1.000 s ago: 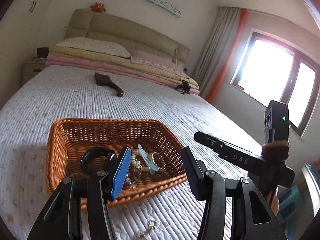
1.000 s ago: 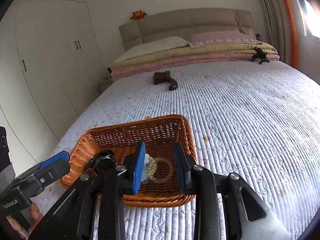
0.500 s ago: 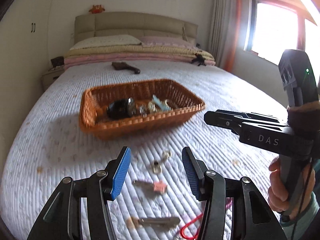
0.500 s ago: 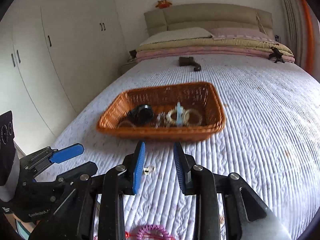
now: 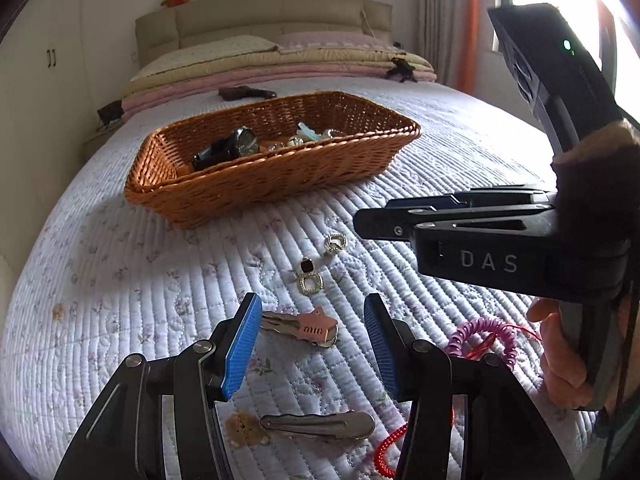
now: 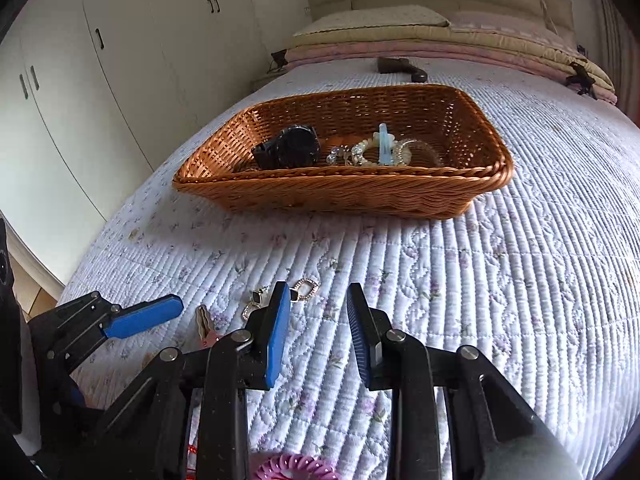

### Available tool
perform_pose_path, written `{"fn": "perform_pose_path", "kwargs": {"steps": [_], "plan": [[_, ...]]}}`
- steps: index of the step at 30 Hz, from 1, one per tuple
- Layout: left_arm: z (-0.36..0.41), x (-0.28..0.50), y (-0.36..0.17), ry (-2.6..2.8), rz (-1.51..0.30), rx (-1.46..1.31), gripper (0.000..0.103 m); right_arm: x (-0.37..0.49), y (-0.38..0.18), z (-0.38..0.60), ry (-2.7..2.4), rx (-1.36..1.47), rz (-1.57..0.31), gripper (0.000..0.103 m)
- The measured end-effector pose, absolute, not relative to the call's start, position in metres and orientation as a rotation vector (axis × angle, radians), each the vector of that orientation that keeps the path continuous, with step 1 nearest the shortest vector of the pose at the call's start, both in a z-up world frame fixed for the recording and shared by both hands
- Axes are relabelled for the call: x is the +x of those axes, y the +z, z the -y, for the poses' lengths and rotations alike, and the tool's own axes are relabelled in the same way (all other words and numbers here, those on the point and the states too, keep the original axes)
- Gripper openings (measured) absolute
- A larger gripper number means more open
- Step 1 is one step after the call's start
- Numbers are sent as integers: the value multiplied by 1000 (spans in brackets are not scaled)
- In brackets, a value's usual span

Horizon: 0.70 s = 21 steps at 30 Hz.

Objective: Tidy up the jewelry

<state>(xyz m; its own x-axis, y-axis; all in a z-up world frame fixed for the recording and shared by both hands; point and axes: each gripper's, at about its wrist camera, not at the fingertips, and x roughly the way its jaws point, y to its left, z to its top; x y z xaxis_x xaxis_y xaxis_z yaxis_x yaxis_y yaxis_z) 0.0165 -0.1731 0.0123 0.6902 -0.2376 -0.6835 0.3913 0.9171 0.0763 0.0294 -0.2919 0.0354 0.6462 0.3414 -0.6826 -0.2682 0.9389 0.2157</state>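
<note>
The left gripper (image 5: 310, 344) stood with jaws wide and empty above a pink hair clip (image 5: 308, 326) on the bed (image 5: 120, 280). The right gripper (image 6: 318, 334) stood narrower, empty. 2 earrings (image 5: 308, 276) lay near the wicker basket (image 5: 280, 176), which held a black watch (image 5: 228, 148) and bracelets (image 6: 384, 152).

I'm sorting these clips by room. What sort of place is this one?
A bedroom, most likely: a quilted bed with stacked pillows against a padded headboard, and a white built-in wardrobe along the wall.
</note>
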Motion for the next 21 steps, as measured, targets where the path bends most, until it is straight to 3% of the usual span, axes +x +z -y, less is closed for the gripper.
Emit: {"fn": "perform_pose_path", "kwargs": {"steps": [21], "plan": [[127,39,6,-223,-829,122,54,38,22,254,338,-60,-853,32]]}}
